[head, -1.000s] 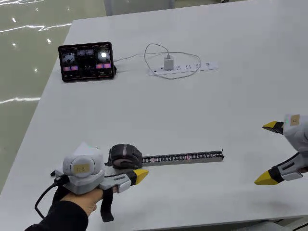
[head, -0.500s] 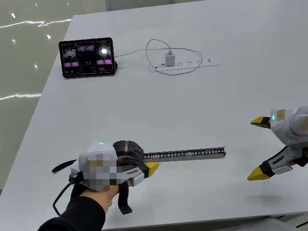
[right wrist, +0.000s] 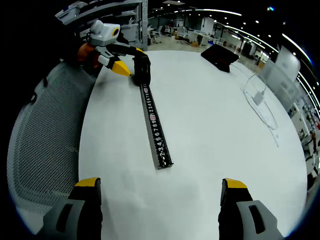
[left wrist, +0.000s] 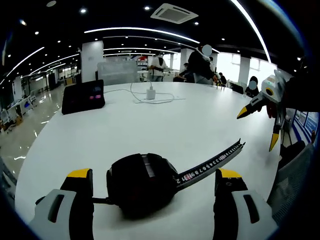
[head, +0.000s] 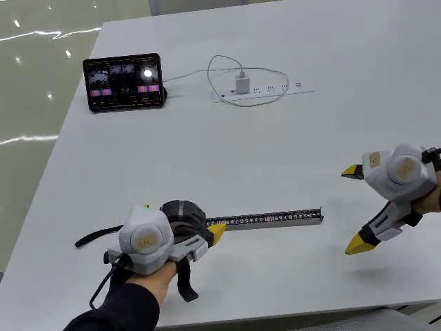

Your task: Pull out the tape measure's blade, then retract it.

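On the white bench, the tape measure lies lower left in the head view, its black case likely dense and smooth, sitting between the parted jaws of the left gripper. Its blade, probably thin and springy, reaches right toward the wide-open, empty right gripper; the hooked tip looks the surest hold

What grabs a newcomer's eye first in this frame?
The black tape measure sits near the front edge of the white table, its blade lying pulled out flat. The left gripper straddles it with open jaws, and the right gripper hovers open beyond the blade's tip. At the far side stands a lit tablet, with a power strip to its right.
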